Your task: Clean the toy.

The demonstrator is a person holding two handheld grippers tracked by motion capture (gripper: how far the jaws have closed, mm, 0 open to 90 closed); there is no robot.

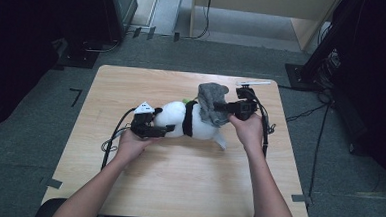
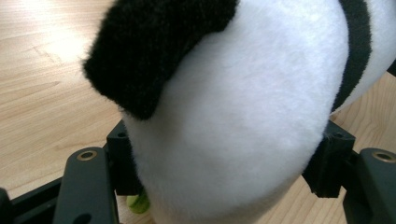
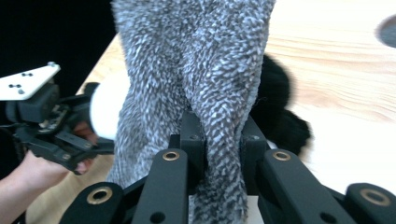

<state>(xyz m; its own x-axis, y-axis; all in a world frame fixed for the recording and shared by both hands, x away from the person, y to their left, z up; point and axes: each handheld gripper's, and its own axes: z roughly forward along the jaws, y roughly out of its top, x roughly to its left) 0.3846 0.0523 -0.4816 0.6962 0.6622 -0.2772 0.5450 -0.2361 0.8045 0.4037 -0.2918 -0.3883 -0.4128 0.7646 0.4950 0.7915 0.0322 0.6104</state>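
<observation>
In the high view, the panda plush (image 1: 190, 121) lies in the middle of the table (image 1: 177, 188), with the left gripper (image 1: 160, 130) at its head and the right gripper (image 1: 221, 108) holding the grey cloth (image 1: 211, 102) over its body. In the left gripper view, the jaws press on both sides of the white head. In the right gripper view, the jaws are clamped on a fold of the grey cloth.

We saw plush panda (image 1: 188, 121) lying mid-table (image 1: 177, 188) | cloth (image 1: 212, 102) draped on its right end | left gripper (image 1: 166, 129) at its left, right gripper (image 1: 220, 108) behind-right.
</observation>
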